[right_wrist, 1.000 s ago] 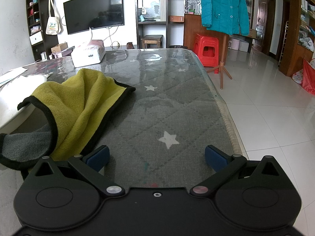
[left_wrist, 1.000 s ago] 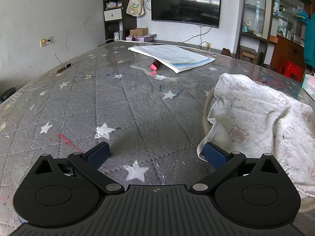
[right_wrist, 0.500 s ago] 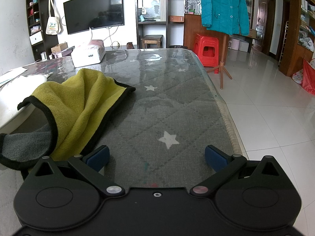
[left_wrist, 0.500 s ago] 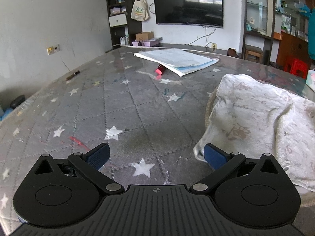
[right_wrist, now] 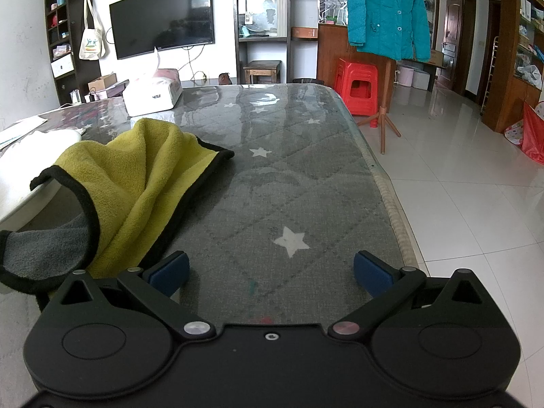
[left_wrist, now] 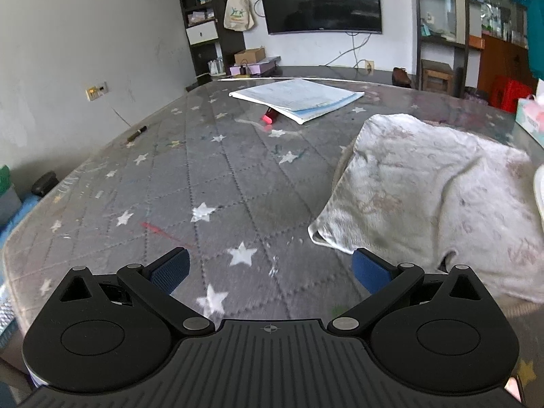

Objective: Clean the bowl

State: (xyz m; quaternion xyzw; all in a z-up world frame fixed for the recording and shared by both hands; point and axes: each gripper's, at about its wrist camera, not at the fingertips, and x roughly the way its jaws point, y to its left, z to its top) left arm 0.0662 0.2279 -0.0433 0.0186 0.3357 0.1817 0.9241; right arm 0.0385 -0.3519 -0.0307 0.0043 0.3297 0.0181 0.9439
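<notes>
Left wrist view: the left gripper (left_wrist: 270,270) hangs over a table (left_wrist: 210,183) covered in grey quilted cloth with white stars, its blue-padded fingers (left_wrist: 170,268) spread wide and holding nothing. Ahead and to its right lies a rumpled white towel (left_wrist: 435,197), one corner just beyond the right-hand finger. A pale curved rim, apparently the bowl (left_wrist: 539,190), shows at the far right edge beside the towel. Farther ahead sits a stack of papers (left_wrist: 295,98) with a pink marker (left_wrist: 268,115) poking out from under it, and off to the left a dark pen (left_wrist: 136,133) lies near the table edge.

Right wrist view: the right gripper (right_wrist: 271,268) is likewise spread and empty above the same table (right_wrist: 289,187). To its left, touching the left-hand finger's side, a yellow cloth (right_wrist: 136,176) with black trim and a grey underside lies bunched up. The white bowl (right_wrist: 17,183) sits at the far left edge, with the cloth's edge draped over its rim. Ahead on the left stands a tissue pack (right_wrist: 153,93). Off the table to the right, a red stool (right_wrist: 357,88) and a teal coat (right_wrist: 387,10) on a stand are seen.
</notes>
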